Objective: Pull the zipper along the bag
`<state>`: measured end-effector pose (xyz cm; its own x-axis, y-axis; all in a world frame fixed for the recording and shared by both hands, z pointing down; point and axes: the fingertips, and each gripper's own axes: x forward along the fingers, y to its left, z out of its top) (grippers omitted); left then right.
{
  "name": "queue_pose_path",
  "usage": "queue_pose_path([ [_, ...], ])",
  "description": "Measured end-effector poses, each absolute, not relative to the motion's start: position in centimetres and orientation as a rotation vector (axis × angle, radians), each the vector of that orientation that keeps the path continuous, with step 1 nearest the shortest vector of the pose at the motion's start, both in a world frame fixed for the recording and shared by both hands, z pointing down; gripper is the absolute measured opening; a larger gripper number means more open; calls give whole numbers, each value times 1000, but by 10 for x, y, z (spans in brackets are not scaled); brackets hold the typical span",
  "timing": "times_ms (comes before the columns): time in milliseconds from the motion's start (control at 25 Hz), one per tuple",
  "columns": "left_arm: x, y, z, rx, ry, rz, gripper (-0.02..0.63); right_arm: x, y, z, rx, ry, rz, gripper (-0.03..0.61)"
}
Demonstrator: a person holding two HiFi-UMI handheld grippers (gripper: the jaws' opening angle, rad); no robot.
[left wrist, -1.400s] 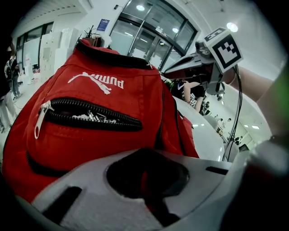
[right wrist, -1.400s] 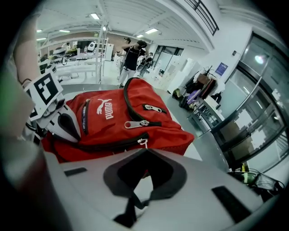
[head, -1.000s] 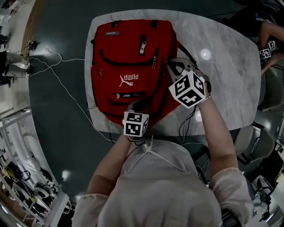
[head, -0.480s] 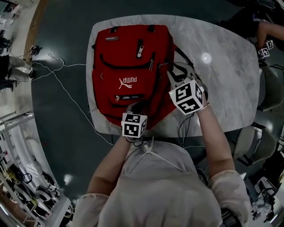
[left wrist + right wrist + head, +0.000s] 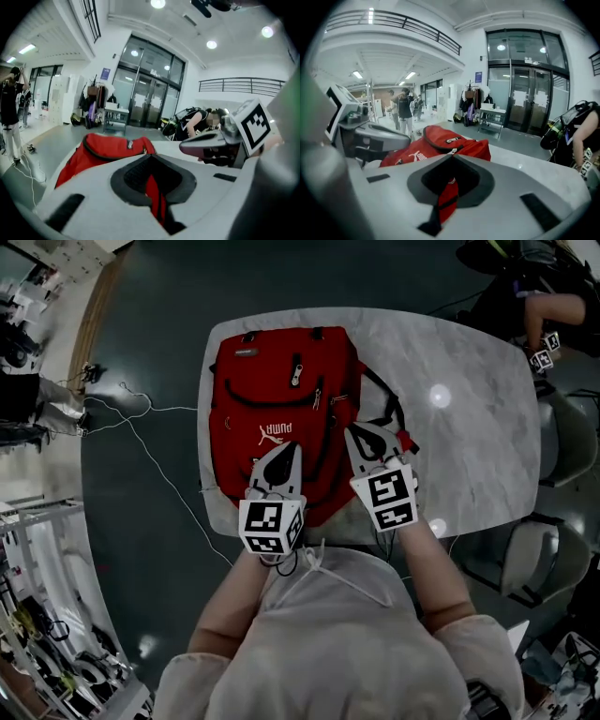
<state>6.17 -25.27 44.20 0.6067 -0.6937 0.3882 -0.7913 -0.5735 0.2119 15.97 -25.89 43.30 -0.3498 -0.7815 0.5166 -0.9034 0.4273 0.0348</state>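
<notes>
The only word that can be read is the white brand name PUMA (image 5: 279, 430), printed with a leaping-cat logo across the middle of the red bag (image 5: 281, 381); in the head view it stands upside down. The grey patch (image 5: 246, 351) at the bag's far corner bears print too small to read.

Red backpack (image 5: 281, 418) lies flat, front up, on desk's (image 5: 469, 456) left part, top far, black zippers (image 5: 274, 396) across pockets.

1 bag (image 5: 281, 409), 1 table (image 5: 473, 442), 2 grippers (image 5: 284, 452) (image 5: 358, 433)
</notes>
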Motion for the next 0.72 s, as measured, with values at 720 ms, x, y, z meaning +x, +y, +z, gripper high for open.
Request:
queue_pose_path([
  [720, 64, -242, 320, 2718, -1169, 175, 18, 137, -227, 331, 1737, -2407, 205, 26],
])
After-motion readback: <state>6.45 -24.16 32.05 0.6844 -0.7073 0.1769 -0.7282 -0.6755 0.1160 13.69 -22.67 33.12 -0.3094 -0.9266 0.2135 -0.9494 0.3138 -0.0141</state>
